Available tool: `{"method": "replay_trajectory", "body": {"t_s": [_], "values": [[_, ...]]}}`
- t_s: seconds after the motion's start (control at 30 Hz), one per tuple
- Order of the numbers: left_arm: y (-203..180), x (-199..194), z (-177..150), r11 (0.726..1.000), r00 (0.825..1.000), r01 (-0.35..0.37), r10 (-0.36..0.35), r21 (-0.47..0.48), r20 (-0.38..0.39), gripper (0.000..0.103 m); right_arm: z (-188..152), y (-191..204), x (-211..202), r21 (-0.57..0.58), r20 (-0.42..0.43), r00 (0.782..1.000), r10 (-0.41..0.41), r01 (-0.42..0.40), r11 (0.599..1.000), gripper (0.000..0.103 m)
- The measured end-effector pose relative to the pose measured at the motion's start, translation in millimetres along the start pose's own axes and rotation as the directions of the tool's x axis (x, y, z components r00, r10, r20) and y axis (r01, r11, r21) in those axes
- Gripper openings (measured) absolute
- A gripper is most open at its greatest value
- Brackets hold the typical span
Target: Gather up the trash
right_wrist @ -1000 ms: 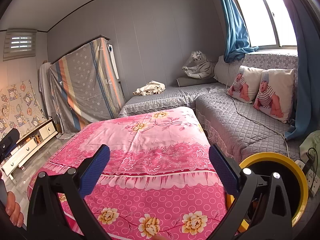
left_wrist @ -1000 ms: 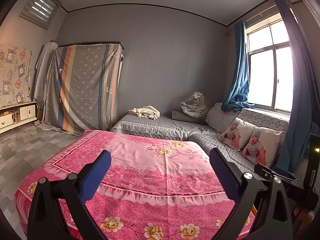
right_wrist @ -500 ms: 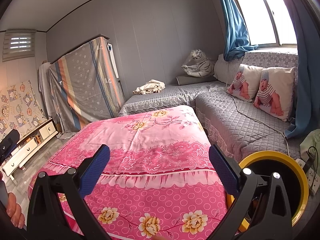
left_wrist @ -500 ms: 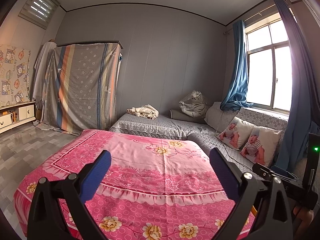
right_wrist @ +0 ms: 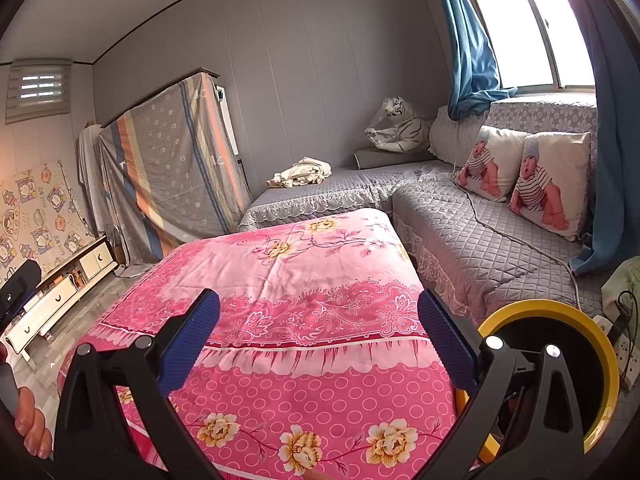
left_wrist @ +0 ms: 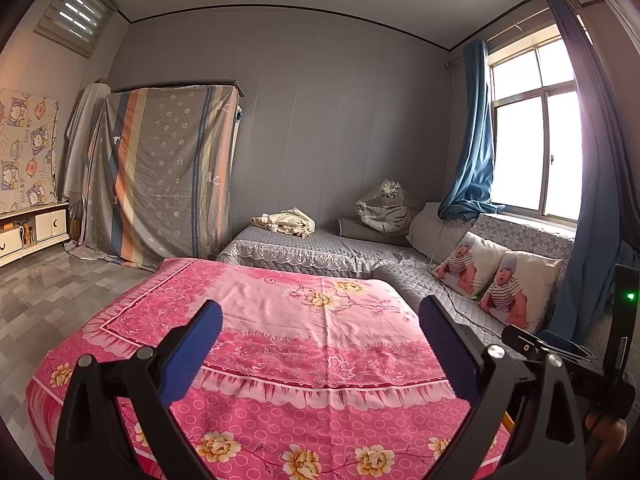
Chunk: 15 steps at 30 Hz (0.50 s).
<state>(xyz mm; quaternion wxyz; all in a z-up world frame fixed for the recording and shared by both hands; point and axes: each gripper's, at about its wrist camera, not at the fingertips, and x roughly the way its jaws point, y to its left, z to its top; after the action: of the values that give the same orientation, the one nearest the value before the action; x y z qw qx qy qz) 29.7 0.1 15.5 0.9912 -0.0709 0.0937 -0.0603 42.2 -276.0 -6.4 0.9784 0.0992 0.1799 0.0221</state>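
Status: I hold the left tool (left_wrist: 320,332) and the right tool (right_wrist: 318,326) above the near edge of the tabletop (left_wrist: 280,312), which is draped in a pink floral cloth (right_wrist: 312,264). Both tools are spread wide and carry nothing; the blue pads (left_wrist: 192,352) have only cloth showing between them.

Receptacle: a yellow-rimmed bin (right_wrist: 600,344) with a dark interior stands just beside the tabletop's right corner, partly hidden behind the right tool's frame. I cannot tell whether anything is already in it.

Task item: no trash is visible in either view. The cloth shows only its printed flowers and a few creases. The grey sofa (right_wrist: 480,232) carries two baby-print cushions (right_wrist: 552,188), a white cable (right_wrist: 520,236), a plush tiger (left_wrist: 386,208) in clear wrap and a crumpled beige cloth (left_wrist: 286,220); I judge none of these to be trash. The floor (left_wrist: 48,300) on the left also looks bare as far as it is in view.

Progress: I judge that collection has not visibly begun, or that no item remains in these views; the pictures cannot settle which. Remaining: locate trash outside this field, grasp it, and drop it in the bin.
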Motion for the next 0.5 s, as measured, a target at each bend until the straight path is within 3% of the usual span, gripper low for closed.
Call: {"method": "replay_trajectory", "body": {"t_s": [0.5], "values": [[-1.1, 4.8, -1.5, 1.0, 1.0, 0.009, -0.009, 0.002, -0.006, 0.095, -0.3, -1.9, -0.1, 0.011, -0.01, 1.0, 0.005, -0.005, 1.0, 0.095]]}}
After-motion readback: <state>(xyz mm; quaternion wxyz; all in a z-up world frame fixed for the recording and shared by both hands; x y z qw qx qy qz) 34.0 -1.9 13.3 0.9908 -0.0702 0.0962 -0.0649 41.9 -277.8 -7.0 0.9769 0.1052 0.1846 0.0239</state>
